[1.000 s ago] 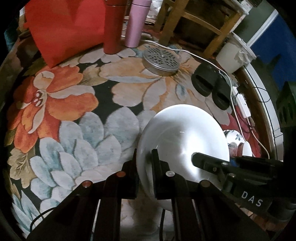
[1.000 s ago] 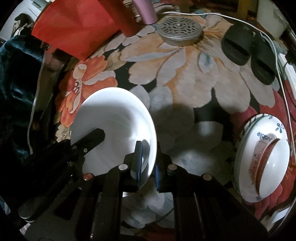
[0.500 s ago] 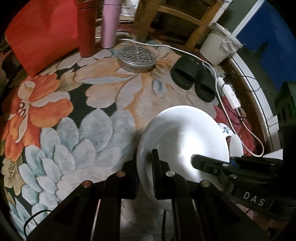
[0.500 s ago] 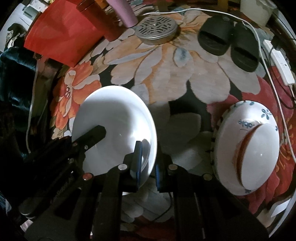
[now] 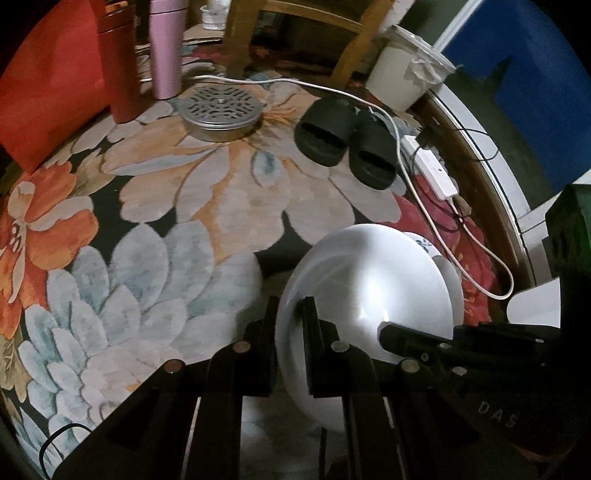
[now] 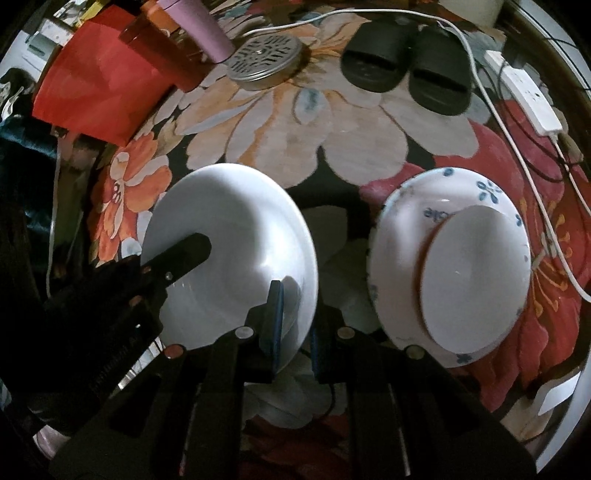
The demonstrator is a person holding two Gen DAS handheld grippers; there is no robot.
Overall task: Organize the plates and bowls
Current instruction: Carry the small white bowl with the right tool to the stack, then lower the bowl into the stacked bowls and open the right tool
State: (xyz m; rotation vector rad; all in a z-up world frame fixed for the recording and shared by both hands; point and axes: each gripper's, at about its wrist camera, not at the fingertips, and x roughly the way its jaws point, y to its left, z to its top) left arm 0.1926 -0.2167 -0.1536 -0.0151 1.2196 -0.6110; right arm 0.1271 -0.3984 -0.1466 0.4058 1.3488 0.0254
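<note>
At the bottom centre of the left wrist view, the left gripper is clenched on the near rim of a plain white bowl, one finger outside the wall and one inside, with the bowl tilted and raised off the flowered rug. In the lower right of that view the right gripper reaches in and grips the same bowl's opposite rim. In the right wrist view the right gripper sits at bottom centre, its blue-padded fingers closed on the bowl's edge, while the left gripper enters from the left of the frame and lies across the bowl's inside. Just right of the held bowl, in the right half of this view, a blue-patterned bowl rests upside down on the rug with a smaller white bowl inverted on it. Farther up the frame lie a pair of black slippers, a perforated metal lid, a white cable, and, at upper left, a pink tumbler beside a red bag.
</note>
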